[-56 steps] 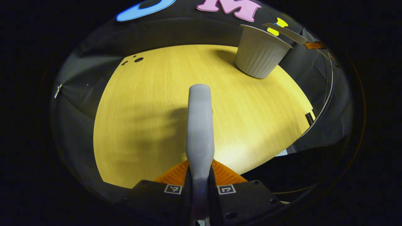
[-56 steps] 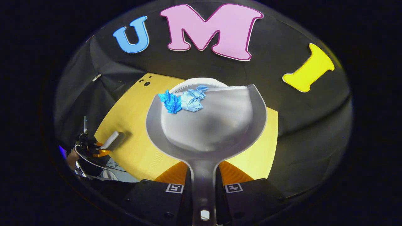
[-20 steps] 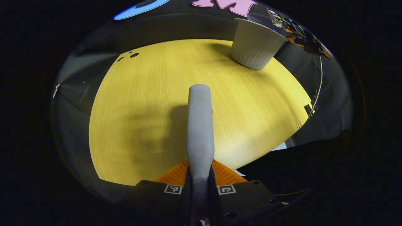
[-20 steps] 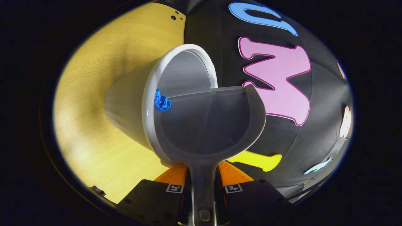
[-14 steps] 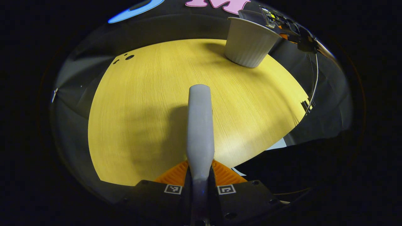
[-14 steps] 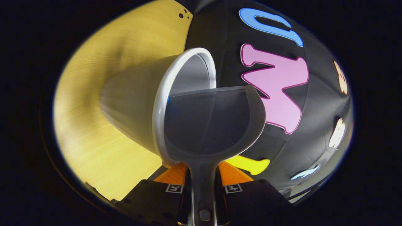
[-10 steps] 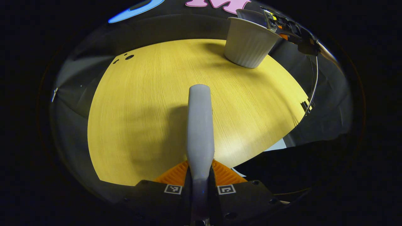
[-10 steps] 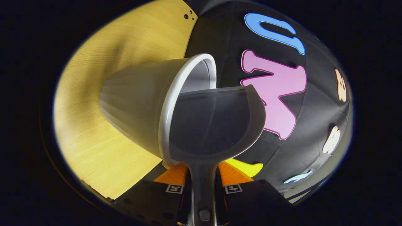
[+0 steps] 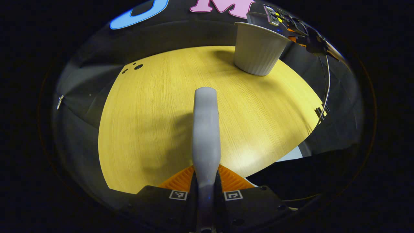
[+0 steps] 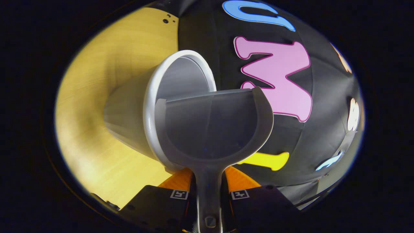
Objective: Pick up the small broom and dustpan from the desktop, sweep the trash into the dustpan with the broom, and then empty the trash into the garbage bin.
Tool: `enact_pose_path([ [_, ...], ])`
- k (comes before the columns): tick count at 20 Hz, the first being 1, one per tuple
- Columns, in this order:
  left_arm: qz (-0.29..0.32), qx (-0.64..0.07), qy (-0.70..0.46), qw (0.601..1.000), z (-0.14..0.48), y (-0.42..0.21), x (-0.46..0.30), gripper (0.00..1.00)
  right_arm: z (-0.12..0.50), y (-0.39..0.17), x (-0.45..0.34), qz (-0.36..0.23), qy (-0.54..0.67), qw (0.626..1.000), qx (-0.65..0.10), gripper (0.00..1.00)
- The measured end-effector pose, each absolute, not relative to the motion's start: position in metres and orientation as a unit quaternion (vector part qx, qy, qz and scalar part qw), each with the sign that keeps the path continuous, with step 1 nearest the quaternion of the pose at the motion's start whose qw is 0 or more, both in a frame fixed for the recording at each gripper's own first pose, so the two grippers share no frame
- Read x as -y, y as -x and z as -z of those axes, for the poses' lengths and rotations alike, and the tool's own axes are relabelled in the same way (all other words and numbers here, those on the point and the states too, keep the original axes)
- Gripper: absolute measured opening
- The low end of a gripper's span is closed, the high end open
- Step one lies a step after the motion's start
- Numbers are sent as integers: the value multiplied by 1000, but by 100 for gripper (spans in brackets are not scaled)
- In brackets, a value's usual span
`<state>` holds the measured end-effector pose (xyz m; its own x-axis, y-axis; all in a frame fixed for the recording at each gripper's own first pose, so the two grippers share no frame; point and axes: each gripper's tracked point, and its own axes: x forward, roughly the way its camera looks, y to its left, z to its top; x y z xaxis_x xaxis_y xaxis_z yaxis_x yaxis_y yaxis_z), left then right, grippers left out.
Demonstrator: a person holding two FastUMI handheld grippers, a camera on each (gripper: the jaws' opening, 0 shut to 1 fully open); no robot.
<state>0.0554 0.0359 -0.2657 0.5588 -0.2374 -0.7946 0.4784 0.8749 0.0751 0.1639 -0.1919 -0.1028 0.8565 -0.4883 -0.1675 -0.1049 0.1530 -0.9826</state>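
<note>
Writing: small square black-and-white marker tags sit on both claws' bodies; no readable words on the tools or bin.
Left claw (image 9: pixel 206 181): clamped on the grey broom (image 9: pixel 206 129) handle, both fingers pressed against it; the handle runs straight forward, held above the desk (image 9: pixel 155 106).
Right claw (image 10: pixel 208 184): clamped on the dustpan (image 10: pixel 210 126) handle, rolled sideways so the desk appears at the left of its view.
Dustpan: its front lip sits at the rim of the garbage bin (image 10: pixel 129 110), over the bin's mouth; the pan's inside looks bare grey.
Garbage bin: pale, ribbed, standing upright on the far right part of the desk in the left gripper view (image 9: pixel 258 48); the visible inner wall is plain grey, the bottom hidden by the dustpan.
Desk: yellow wood grain, small dark holes near its far corner.
</note>
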Motion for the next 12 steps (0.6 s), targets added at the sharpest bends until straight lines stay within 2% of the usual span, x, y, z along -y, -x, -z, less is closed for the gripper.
enact_pose_path([
  [3,202,-414,-168,872,264,-55,-36,30,104,-163,197,134,592,757,-242,33],
  [5,202,-410,-171,873,262,-54,-33,26,105,-161,200,137,550,785,-248,33],
  [6,203,-411,-164,874,260,-54,-33,26,105,-160,201,138,527,800,-253,39],
  [7,203,-411,-156,875,259,-53,-32,26,104,-161,201,138,494,819,-258,33],
  [9,199,-410,-141,879,256,-52,-32,29,100,-163,198,139,437,850,-260,33],
  [12,190,-405,-127,885,251,-54,-30,26,95,-157,196,136,346,889,-267,33],
])
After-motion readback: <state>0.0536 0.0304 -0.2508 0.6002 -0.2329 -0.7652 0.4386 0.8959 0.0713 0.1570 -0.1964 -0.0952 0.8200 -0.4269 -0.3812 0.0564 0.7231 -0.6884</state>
